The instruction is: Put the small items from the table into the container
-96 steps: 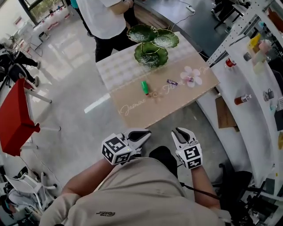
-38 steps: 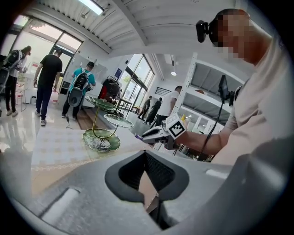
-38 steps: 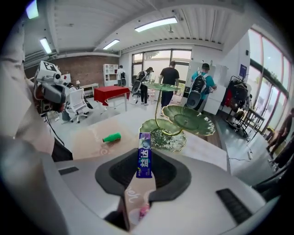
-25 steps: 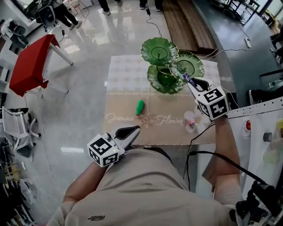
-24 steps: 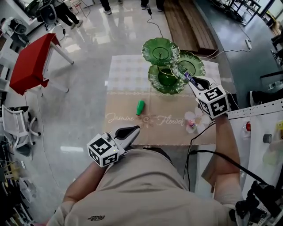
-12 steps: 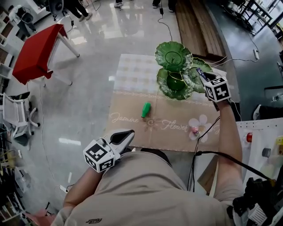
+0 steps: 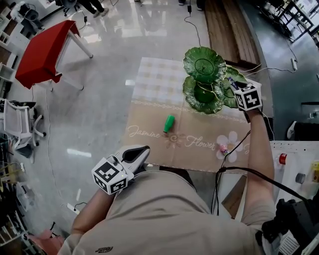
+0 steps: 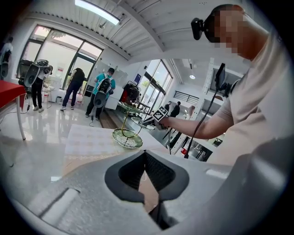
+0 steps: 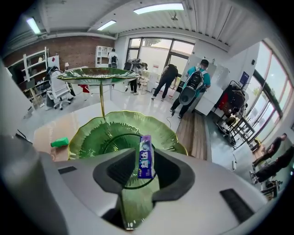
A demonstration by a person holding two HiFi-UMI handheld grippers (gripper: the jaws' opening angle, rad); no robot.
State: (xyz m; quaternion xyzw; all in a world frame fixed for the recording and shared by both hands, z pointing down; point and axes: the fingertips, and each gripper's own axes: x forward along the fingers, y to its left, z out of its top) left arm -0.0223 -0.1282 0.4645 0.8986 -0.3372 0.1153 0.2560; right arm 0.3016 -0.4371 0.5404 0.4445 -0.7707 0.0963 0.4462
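Right hand-held gripper [image 9: 146,150] is opening its jaws over a green dish [image 9: 115,133], with a purple packet [image 9: 145,161] upright between them. Only its own view shows that packet clearly. Left hand-held gripper [image 8: 145,155] hangs by the surface [image 7: 149,84] edge, jaws together and empty. From above I count three dishes on one stand [image 7: 203,60], and on the surface one green item [image 7: 169,123] and one pink item [image 7: 223,148].

Setting: open-plan lab or workshop hall. Ahead of the right gripper's [image 9: 144,151] jaws: floor-to-ceiling windows [image 9: 156,50], ceiling strip lights [image 9: 158,8], standing people [image 9: 195,87] with backpacks. Left of the jaws: brick wall [image 9: 69,50], shelving [image 9: 36,62], office chair [image 9: 57,94]. Polished floor [image 7: 99,109], trailing cable [image 7: 195,27].
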